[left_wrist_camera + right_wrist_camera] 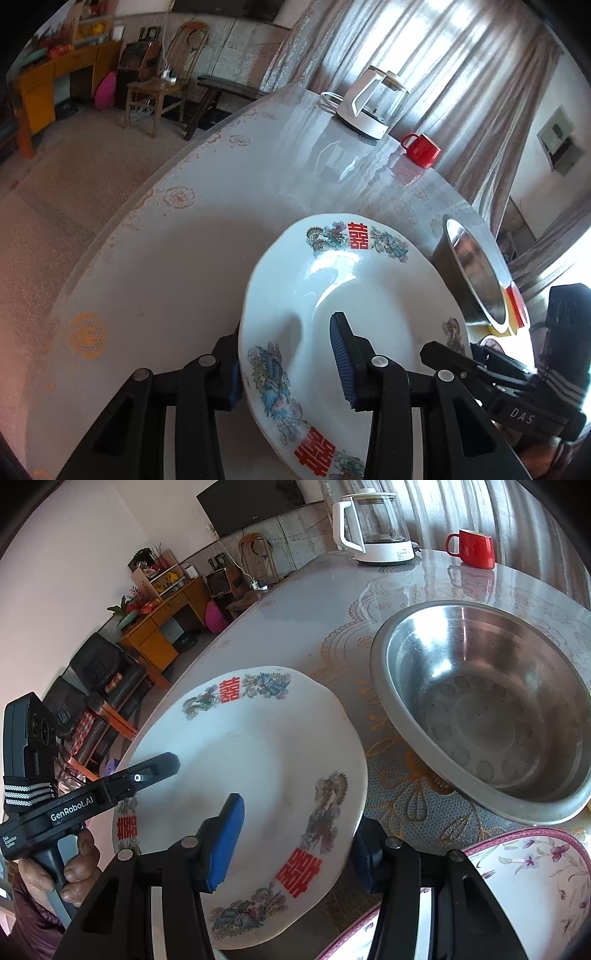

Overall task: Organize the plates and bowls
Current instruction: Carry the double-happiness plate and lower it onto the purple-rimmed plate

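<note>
Round patterned table (155,236): white plate (332,288) straddled on opposite rims by my left gripper (288,365) and right gripper (295,845), contact unclear; steel bowl (491,709) beyond-right, unstacked.

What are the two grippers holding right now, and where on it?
Both straddle the white plate at its rim: left gripper on one edge, right gripper on the opposite edge. A firm clamp can't be told.

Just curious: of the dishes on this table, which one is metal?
The steel bowl; the plate with red characters and the pink-rimmed floral plate are white china.
</note>
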A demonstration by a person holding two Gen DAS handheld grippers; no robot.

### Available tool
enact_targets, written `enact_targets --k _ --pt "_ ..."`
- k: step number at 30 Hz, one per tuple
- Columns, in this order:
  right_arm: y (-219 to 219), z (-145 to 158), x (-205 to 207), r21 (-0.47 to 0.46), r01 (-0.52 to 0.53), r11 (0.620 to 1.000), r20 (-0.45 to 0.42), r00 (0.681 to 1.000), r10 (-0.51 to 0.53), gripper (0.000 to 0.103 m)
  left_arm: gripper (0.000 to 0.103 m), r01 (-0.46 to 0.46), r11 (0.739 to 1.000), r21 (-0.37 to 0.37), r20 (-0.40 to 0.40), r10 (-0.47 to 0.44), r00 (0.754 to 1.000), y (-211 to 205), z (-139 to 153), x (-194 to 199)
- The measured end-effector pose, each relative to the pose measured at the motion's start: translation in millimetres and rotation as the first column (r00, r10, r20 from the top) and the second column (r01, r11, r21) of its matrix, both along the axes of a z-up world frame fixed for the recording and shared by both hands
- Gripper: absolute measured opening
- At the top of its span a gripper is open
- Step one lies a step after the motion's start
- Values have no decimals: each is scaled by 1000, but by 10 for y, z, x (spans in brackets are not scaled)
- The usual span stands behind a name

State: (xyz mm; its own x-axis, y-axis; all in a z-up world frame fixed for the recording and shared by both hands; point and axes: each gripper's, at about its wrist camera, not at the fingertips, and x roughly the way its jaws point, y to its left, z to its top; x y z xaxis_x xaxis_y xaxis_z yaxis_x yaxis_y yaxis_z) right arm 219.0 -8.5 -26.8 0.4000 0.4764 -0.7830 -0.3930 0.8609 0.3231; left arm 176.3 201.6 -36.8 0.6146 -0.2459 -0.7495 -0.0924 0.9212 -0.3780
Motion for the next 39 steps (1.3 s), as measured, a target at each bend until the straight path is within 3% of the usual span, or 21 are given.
enact_targets --k 4,7,9,15,30,39 --pt "-14 15 -93 2 -10 1000 26 1000 10 53 40 29 1000 7 48 -30 998 -17 99 -135" --pt "-73 39 -168 19 -17 1000 40 999 16 46 40 62 998 14 83 -63 995 -35 179 -233" --pt "-103 57 -229 39 -30 999 46 999 28 40 39 83 996 39 90 -87 992 -86 196 -286" --pt "-103 24 -330 40 -36 999 58 998 34 37 37 134 986 95 88 -142 986 -243 124 -394" --pt "-256 196 -632 77 -34 996 142 990 23 36 37 149 979 139 194 -174 965 -400 432 -763" --pt "-675 438 -1124 86 6 996 188 982 -22 36 37 239 963 128 233 -263 936 -827 631 -1147"
